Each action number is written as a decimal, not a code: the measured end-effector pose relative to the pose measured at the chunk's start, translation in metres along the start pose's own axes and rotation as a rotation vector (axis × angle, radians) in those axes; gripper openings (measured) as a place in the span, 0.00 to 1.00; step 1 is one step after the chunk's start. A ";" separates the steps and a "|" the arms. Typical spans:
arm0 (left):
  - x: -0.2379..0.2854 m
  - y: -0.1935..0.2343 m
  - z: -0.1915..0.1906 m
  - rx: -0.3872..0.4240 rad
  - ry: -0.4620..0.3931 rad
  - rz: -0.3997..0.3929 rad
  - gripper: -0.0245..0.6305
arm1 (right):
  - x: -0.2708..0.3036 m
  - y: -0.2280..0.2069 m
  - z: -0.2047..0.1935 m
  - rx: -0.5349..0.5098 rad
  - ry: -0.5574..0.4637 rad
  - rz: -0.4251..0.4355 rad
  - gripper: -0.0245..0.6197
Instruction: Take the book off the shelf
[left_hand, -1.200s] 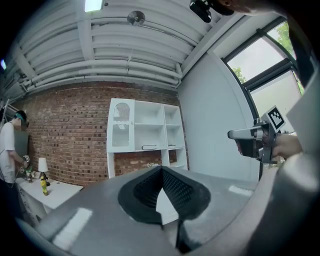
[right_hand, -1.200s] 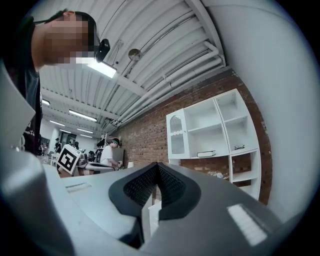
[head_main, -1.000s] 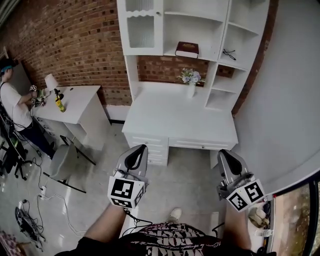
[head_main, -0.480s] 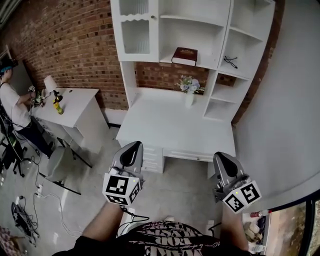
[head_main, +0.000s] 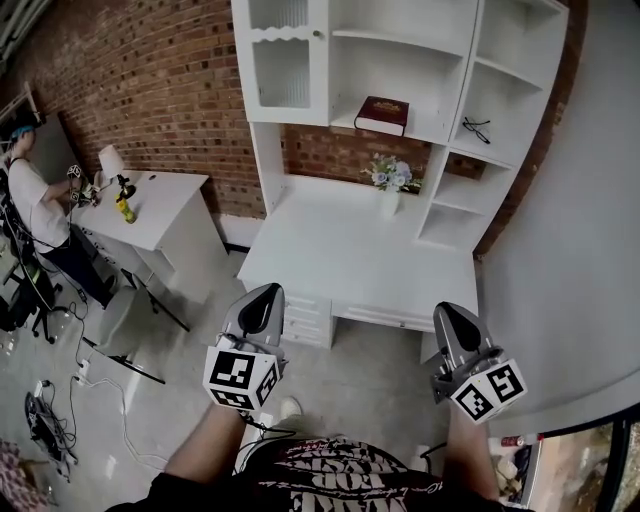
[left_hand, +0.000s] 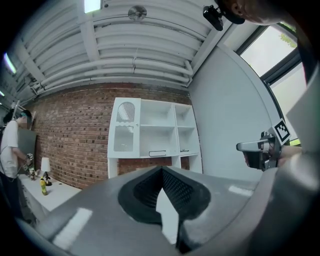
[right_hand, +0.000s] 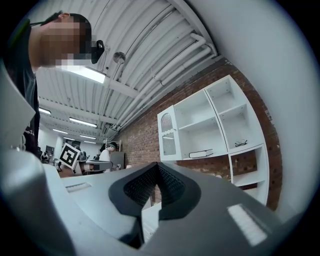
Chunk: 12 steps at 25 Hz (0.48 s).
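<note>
Brick wall (head_main: 150, 80) backs white shelf (head_main: 440, 135); book (head_main: 382, 114) at 12 o'clock. Left claw (head_main: 267, 292) at 7 o'clock, right claw (head_main: 446, 309) at 5 o'clock, both pressed together, empty.

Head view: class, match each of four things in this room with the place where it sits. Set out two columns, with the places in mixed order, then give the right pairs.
Things
1. dark red hardback book
2. black-framed glasses
3. white vase of pale flowers
4. yellow bottle

Places
A. small white side table at the left
B. white desk top below the shelves
C. wide middle shelf
D. narrow right-hand shelf

Pairs: 1-C, 2-D, 3-B, 4-A
</note>
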<state>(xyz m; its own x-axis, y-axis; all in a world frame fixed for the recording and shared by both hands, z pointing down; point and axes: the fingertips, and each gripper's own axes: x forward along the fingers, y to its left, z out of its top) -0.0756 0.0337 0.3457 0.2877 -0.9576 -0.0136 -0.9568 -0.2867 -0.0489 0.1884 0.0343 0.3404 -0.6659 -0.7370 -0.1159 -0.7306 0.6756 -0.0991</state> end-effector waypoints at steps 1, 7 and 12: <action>0.001 0.003 0.000 -0.003 -0.001 0.005 0.04 | 0.003 -0.001 0.000 -0.001 0.001 0.002 0.08; 0.020 0.016 -0.006 -0.020 0.000 -0.007 0.04 | 0.021 -0.009 -0.008 0.006 0.005 -0.006 0.08; 0.046 0.032 -0.011 -0.042 0.004 -0.024 0.04 | 0.045 -0.017 -0.013 -0.004 0.025 -0.014 0.08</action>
<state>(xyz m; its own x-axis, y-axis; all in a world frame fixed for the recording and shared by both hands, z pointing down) -0.0933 -0.0200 0.3548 0.3103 -0.9506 -0.0092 -0.9506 -0.3103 -0.0070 0.1686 -0.0109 0.3502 -0.6593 -0.7465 -0.0901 -0.7402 0.6654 -0.0968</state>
